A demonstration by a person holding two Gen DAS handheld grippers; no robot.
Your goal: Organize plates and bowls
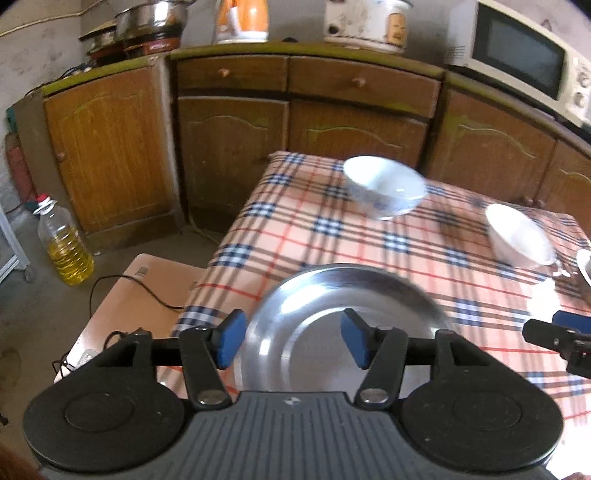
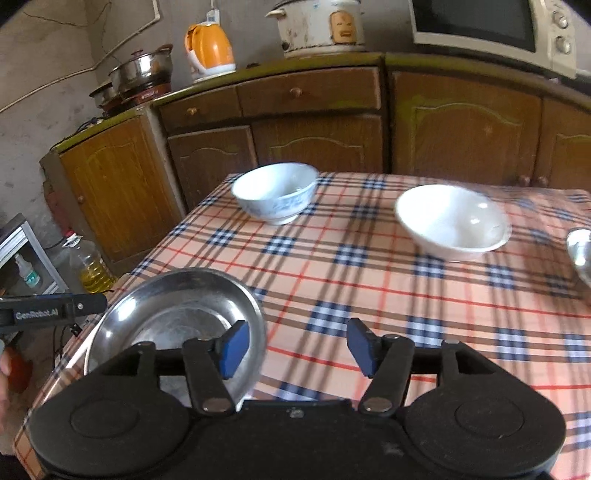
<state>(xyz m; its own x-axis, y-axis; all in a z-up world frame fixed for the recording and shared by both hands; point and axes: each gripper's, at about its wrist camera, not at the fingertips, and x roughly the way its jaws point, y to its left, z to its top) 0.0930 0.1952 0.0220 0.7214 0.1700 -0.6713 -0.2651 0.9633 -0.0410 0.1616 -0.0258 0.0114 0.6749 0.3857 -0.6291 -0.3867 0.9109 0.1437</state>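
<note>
Brown wooden cabinets (image 2: 317, 122) line the back of a kitchen, and before them stands a table under a plaid cloth (image 2: 369, 280). At the cloth's near left corner lies a steel plate (image 2: 173, 306), empty and flat. In the left wrist view the same plate fills the lower centre of the frame, and the left gripper (image 1: 293, 341) hangs above it with its blue pads spread apart, one over the plate's left rim and one over its middle, gripping nothing. In the right wrist view the right gripper (image 2: 297, 347) is spread wide and empty as well; its left pad overlaps the plate's right edge in the picture, and its right pad is over bare cloth. Whether either gripper touches the plate cannot be told. Farther back on the cloth, well apart from both grippers, stand a blue-patterned white bowl (image 2: 275, 195) at upper centre and a plain white bowl (image 2: 452, 221) to its right. On the counter behind sit an orange kettle (image 2: 208, 50), a white rice cooker (image 2: 319, 26) and a microwave (image 2: 491, 27). A bottle of yellow oil (image 1: 66, 245) stands on the floor at the left.
</note>
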